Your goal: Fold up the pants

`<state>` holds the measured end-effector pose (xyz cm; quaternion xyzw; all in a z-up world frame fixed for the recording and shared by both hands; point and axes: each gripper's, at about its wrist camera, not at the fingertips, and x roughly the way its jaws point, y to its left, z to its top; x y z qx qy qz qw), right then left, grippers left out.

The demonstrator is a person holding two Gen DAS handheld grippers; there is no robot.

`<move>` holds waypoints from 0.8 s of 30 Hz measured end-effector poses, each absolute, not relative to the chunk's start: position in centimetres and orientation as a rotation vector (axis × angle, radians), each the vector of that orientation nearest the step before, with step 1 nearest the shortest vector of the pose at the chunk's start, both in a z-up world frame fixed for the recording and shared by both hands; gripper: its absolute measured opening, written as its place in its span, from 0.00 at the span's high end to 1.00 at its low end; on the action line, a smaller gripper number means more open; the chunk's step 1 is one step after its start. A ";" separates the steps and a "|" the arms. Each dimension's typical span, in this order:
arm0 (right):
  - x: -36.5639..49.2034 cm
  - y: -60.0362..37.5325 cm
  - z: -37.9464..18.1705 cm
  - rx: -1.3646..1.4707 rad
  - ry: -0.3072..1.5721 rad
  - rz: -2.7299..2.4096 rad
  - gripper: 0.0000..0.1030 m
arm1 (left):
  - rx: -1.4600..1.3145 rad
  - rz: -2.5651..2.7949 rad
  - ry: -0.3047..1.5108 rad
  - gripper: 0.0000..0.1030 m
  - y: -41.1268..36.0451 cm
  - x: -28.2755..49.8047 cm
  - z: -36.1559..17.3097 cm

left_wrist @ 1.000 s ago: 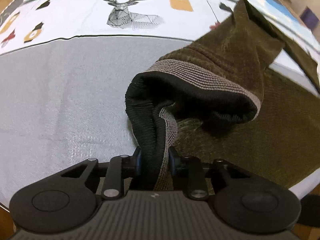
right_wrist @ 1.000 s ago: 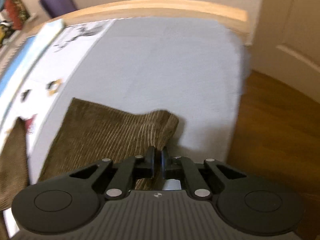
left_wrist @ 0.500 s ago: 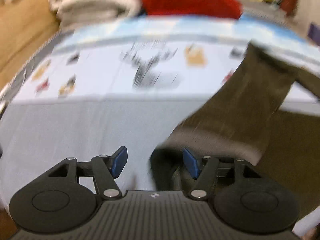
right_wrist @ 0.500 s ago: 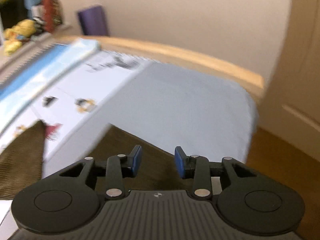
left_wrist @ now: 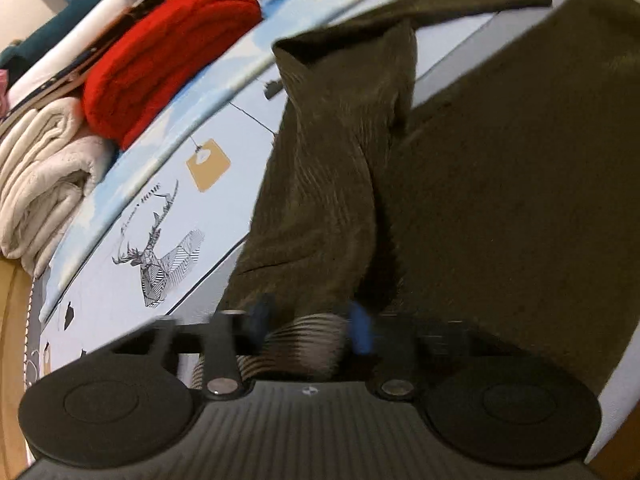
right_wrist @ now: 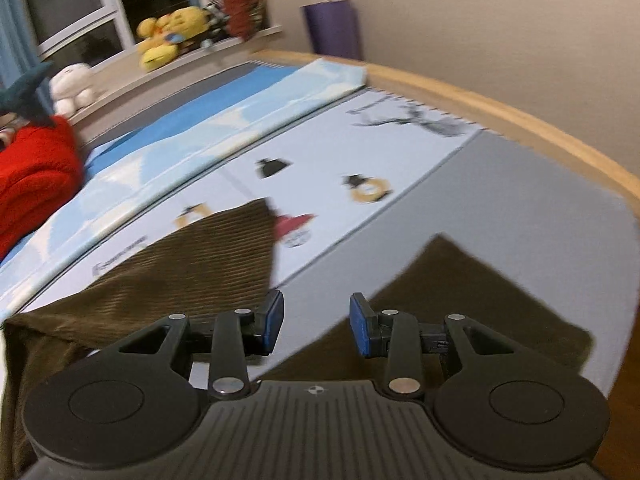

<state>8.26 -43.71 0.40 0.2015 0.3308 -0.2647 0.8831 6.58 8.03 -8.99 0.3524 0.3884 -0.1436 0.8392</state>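
Olive-brown corduroy pants (left_wrist: pixel 500 184) lie on the bed. In the left wrist view one leg (left_wrist: pixel 332 168) runs up the middle, rumpled, and the other spreads flat to the right. The striped grey waistband (left_wrist: pixel 304 344) lies just in front of my left gripper (left_wrist: pixel 308 324), which is open and holds nothing. In the right wrist view two leg ends show: one (right_wrist: pixel 192 264) at left, one (right_wrist: pixel 460 304) at right. My right gripper (right_wrist: pixel 316 324) is open and empty above the gap between them.
The bed has a grey cover (right_wrist: pixel 520 208) and a white-and-blue printed sheet with a deer (left_wrist: pixel 160 248). A red folded garment (left_wrist: pixel 160 56) and cream towels (left_wrist: pixel 40 176) are stacked at the far side. A wooden bed edge (right_wrist: pixel 520 116) and a windowsill with plush toys (right_wrist: pixel 168 36) lie beyond.
Both grippers opened. The left let go of the waistband, the right let go of the leg end. Both lifted and swung, so the views now face across the bed.
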 end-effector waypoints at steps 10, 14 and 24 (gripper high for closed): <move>12.1 -38.0 -0.2 0.378 0.750 -0.391 0.63 | 0.515 0.035 0.794 0.81 16.4 13.9 -5.4; 13.3 -37.7 -1.0 0.431 0.778 -0.354 0.63 | 0.422 0.271 0.792 0.82 20.1 18.2 -5.9; 15.3 -41.4 -6.4 0.762 0.876 -0.355 0.61 | 0.276 0.523 0.850 0.56 19.9 24.8 -5.8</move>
